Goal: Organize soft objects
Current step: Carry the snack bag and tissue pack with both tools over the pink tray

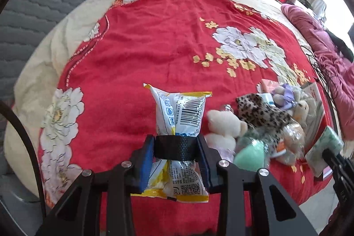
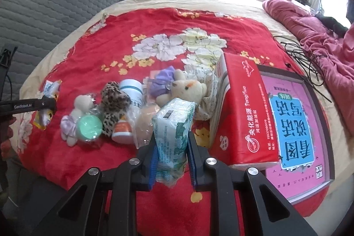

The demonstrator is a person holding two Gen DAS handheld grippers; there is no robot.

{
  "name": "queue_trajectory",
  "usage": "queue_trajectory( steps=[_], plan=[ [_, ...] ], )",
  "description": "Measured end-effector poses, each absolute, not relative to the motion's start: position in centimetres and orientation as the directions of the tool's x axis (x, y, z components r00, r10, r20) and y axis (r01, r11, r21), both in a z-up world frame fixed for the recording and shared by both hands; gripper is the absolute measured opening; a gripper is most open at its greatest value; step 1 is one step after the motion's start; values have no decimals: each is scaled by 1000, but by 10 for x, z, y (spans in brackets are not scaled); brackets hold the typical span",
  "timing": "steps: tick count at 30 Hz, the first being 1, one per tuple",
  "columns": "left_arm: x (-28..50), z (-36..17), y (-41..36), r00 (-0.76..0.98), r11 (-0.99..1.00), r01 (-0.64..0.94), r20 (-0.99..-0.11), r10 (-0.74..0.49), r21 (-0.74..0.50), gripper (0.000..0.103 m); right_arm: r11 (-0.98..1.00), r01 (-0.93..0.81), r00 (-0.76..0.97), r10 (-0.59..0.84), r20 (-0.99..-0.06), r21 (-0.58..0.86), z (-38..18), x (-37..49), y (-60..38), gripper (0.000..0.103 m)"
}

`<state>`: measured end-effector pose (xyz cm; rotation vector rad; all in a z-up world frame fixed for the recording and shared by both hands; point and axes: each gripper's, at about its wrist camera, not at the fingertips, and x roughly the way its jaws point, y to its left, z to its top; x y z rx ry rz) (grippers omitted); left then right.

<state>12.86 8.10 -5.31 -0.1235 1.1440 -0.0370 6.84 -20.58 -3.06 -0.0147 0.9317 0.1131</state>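
red tissue box [image 2: 243, 112] sealed; left gripper [image 1: 176, 147] squeezes snack bag [image 1: 179, 112], right gripper [image 2: 172, 152] clamps tissue pack [image 2: 174, 125].

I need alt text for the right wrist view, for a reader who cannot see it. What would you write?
The right claw grips a green-and-white tissue pack above a red floral bedspread. Behind it lie small plush toys, a leopard-print item and a white bottle; a red box and a pink book sit to the right.
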Motion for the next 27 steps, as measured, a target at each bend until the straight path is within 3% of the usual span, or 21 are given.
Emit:
queue_trajectory(
  steps=[27],
  plan=[
    [59, 26, -60, 518, 983, 180, -846, -125, -35, 37, 994, -31, 730, 96, -677, 107, 47, -9, -279, 24]
  ],
)
